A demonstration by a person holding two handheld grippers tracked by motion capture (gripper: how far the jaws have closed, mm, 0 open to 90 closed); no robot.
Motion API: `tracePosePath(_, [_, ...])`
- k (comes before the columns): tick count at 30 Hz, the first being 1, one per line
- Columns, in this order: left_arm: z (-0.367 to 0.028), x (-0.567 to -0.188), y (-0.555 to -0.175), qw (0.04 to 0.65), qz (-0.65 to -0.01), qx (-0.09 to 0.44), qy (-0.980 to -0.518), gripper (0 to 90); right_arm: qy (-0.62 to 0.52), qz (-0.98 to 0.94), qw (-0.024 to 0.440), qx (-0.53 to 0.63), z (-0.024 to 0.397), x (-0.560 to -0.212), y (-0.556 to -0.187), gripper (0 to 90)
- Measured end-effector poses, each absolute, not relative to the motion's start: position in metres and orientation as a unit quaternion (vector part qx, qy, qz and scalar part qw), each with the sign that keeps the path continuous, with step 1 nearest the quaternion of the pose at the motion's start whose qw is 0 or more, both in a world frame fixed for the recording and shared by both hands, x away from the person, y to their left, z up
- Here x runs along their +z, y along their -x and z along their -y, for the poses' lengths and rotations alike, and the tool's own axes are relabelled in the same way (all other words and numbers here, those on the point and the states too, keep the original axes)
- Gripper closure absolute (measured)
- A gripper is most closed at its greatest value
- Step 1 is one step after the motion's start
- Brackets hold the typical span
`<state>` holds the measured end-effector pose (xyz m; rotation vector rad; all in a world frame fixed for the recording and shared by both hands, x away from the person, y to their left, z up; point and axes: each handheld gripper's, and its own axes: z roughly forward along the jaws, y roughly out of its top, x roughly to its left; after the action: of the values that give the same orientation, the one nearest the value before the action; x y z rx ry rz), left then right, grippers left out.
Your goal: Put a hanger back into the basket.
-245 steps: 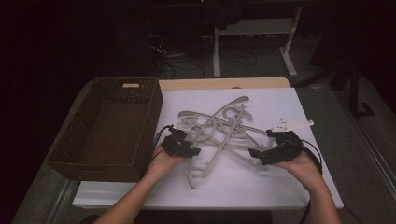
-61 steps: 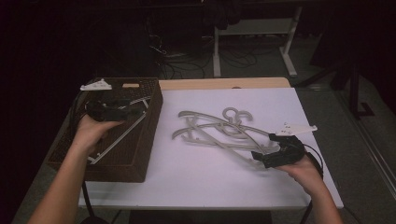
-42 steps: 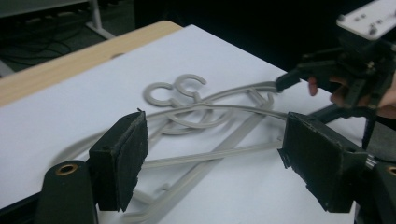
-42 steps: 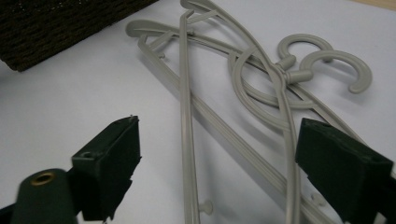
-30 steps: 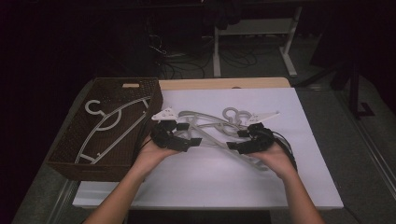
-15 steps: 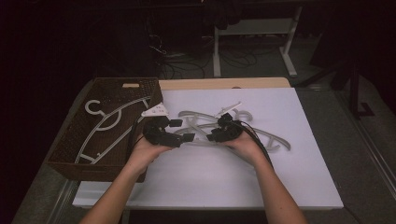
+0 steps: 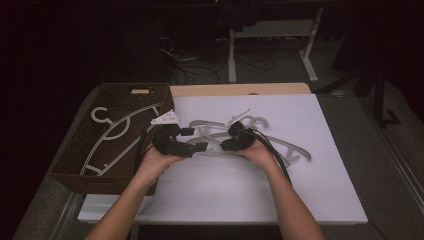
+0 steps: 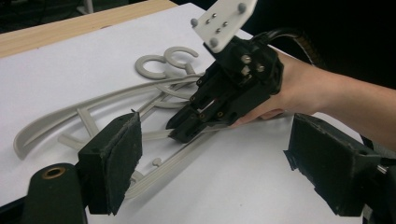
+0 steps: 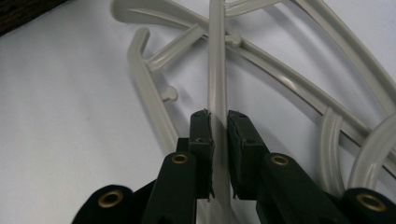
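Near the lower middle of the high view, the left gripper (image 7: 192, 140) has its fingers spread wide and holds nothing. Just right of it, the right gripper (image 7: 227, 144) has just been closing and pinches a bar of a grey hanger (image 9: 218, 84) on the white surface (image 7: 320, 195). In the basket (image 7: 75, 172) at the left lies another hanger (image 7: 112, 135).

Pile of grey plastic hangers (image 7: 235, 137) lies flat on white tabletop, tangled, hooks at far side. One hanger's straight bar (image 9: 217, 84) sits pinched between black pads near pile's left end.
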<state>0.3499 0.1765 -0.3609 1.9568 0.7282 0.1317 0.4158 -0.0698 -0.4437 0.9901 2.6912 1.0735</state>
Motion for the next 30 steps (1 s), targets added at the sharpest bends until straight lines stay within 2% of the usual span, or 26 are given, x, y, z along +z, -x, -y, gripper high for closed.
tracePosePath(7, [-0.178, -0.359, -0.35, 0.503, -0.301, 0.058, -0.808, 17.7, -0.298, -0.882, 0.056, 0.36, 0.072, -0.431, -0.401, 80.0])
tracePosePath(15, [-0.18, -0.358, -0.351, 0.504, -0.304, 0.058, -0.807, 17.7, -0.249, -0.891, 0.055, 0.375, 0.074, -0.42, -0.366, 80.0])
tracePosePath(24, [-0.178, -0.36, -0.351, 0.498, -0.305, 0.056, -0.81, 17.7, -0.181, -0.907, 0.02, 0.38, 0.072, -0.426, -0.327, 79.9])
tracePosePath(30, [-0.176, -0.364, -0.351, 0.491, -0.304, 0.055, -0.814, 17.7, -0.167, -0.916, -0.006, 0.364, 0.072, -0.44, -0.318, 79.0])
